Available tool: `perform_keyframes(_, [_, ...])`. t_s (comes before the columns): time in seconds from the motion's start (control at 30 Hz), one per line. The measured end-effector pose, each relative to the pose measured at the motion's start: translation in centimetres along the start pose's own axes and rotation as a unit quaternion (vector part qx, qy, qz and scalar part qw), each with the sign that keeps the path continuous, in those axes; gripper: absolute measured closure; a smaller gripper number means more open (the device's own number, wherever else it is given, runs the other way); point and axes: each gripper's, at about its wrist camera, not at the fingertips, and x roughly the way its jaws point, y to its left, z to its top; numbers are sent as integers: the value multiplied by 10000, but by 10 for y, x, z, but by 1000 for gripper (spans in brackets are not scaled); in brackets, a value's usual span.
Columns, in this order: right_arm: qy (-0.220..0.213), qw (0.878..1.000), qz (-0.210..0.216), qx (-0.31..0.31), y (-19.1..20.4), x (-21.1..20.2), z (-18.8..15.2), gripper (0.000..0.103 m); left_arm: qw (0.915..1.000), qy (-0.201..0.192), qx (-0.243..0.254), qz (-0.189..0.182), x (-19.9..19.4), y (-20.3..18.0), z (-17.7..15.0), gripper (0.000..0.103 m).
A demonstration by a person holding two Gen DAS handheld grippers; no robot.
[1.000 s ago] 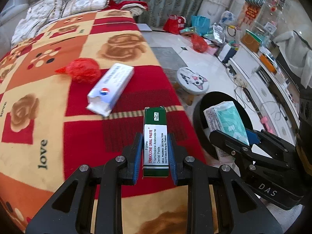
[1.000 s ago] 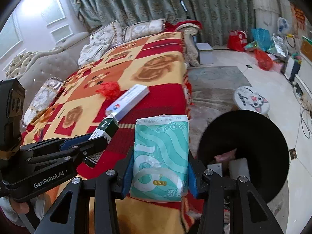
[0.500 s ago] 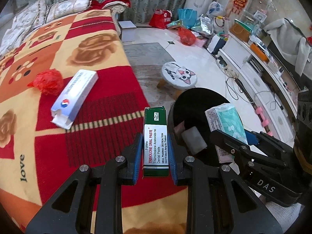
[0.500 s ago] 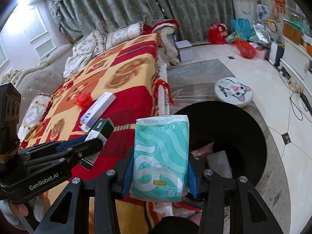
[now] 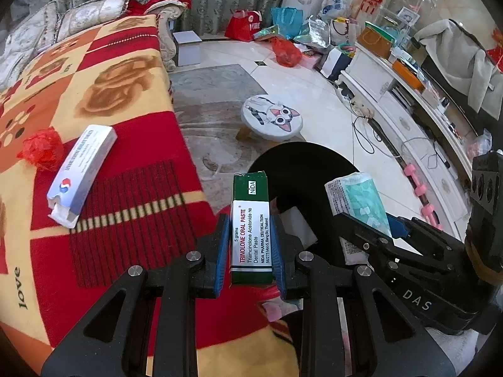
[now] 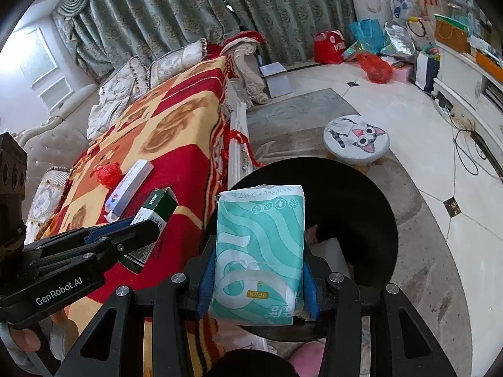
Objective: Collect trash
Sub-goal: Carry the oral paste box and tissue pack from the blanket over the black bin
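My left gripper is shut on a small green and white paste box, held over the edge between the blanket and the black bin. My right gripper is shut on a teal tissue pack, which hangs over the near rim of the same bin. The bin holds a white item and something pink. On the blanket lie a white and blue carton and a crumpled red wrapper. Each gripper shows in the other's view, the tissue pack at right, the paste box at left.
A red and yellow blanket covers the sofa on the left. A round cat-face stool stands just beyond the bin on a grey rug. Bags and a red sack lie by the curtains; a white cabinet and cables run along the right.
Both grippers have swung right, off the blanket toward the bin, still holding their items. The bin's opening now lies under the tissue pack, and the carton and red wrapper have slid left.
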Motion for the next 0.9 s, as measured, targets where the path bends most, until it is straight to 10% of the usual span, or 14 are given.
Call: perform_keyframes(0.9, [102,9995,-100,281,-30,7,0,58,9994,199,-26,-294,29,-16,11,80])
